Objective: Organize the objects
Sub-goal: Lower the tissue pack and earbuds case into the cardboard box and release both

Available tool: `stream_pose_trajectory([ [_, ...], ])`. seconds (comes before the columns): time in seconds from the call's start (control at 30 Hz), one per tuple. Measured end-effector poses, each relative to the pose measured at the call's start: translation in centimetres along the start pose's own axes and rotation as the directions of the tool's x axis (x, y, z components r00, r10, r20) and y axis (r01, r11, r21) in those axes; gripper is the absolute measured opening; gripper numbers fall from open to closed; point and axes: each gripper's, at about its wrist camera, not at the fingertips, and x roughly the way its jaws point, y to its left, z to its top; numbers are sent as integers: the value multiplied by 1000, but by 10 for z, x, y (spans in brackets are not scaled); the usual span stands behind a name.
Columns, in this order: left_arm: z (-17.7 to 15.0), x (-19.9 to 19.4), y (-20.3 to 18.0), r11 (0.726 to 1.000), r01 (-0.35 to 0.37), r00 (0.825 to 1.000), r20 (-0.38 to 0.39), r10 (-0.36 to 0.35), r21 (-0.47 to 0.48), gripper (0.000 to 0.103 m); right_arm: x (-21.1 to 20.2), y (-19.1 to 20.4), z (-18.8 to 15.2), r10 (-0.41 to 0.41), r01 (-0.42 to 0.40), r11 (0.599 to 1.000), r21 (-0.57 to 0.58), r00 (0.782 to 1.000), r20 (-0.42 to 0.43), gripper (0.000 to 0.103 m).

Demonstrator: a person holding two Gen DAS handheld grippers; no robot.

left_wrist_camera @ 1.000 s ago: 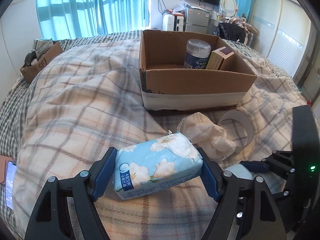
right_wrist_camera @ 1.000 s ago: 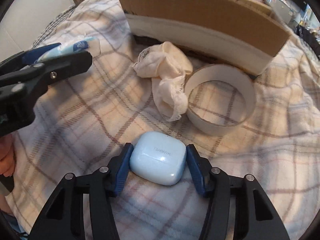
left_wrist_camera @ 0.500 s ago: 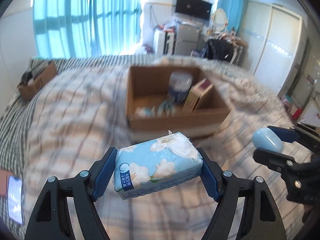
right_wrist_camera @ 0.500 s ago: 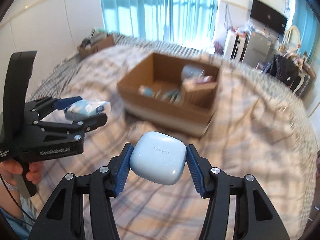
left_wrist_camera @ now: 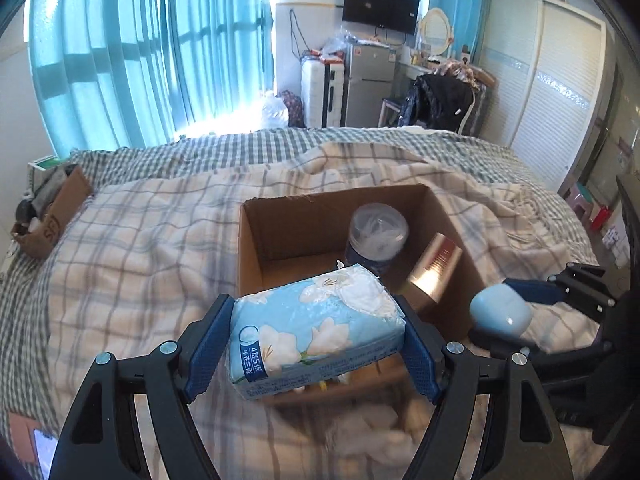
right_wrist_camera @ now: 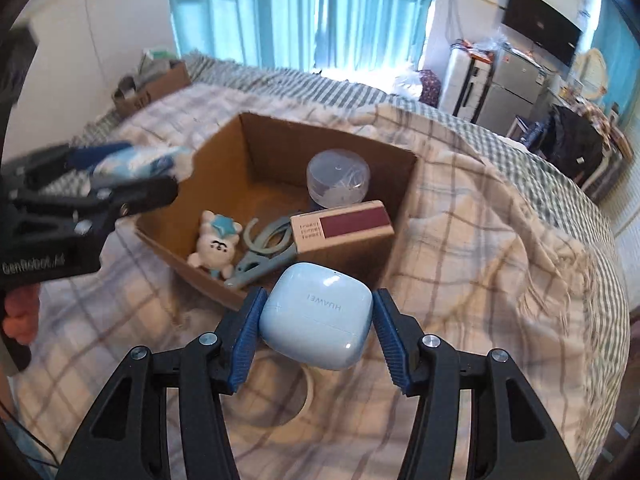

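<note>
My left gripper (left_wrist_camera: 316,336) is shut on a blue floral tissue pack (left_wrist_camera: 312,326) and holds it in the air over the near edge of the open cardboard box (left_wrist_camera: 256,240). My right gripper (right_wrist_camera: 316,322) is shut on a pale blue earbud case (right_wrist_camera: 316,316) and holds it above the box's near right corner (right_wrist_camera: 384,256). The box holds a clear-lidded jar (right_wrist_camera: 338,180), a maroon-and-tan carton (right_wrist_camera: 340,228), grey scissors (right_wrist_camera: 260,248) and a small plush toy (right_wrist_camera: 214,244). The left gripper with the pack also shows in the right wrist view (right_wrist_camera: 132,172).
The box sits on a plaid blanket (left_wrist_camera: 132,256) on a bed. A white tape ring (right_wrist_camera: 308,392) lies on the blanket under my right gripper. A crumpled white cloth (left_wrist_camera: 372,436) lies before the box. A small brown box (left_wrist_camera: 48,220) sits far left.
Both grippers have risen from the blanket with their objects and moved forward to the box. The view now looks down into the box.
</note>
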Motion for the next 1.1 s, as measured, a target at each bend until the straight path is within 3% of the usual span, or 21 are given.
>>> stream_pose_trajectory([
  [0.17,15,41,7,1000,-9,999,-35,10,23,80,43,-7,20,-18,18,1000,-25,1000,-17,54],
  [0.27,21,52,13,999,-6,1000,-18,7,32,80,63,-6,32,-12,11,998,-59,1000,-15,53],
  [0.43,20,57,17,999,7,1000,2,-7,47,84,66,-2,36,0,2,998,-64,999,35,55],
  [0.57,17,52,15,999,2,1000,5,-2,41,95,35,-10,36,-2,7,999,-39,992,124,67],
  [0.7,16,34,12,999,-24,1000,12,24,32,96,-7,-17,33,-37,39,999,-9,983,178,69],
  [1.1,1,-78,-7,999,-42,990,134,41,5,100,-136,-23,2,-85,68,995,69,956,282,69],
])
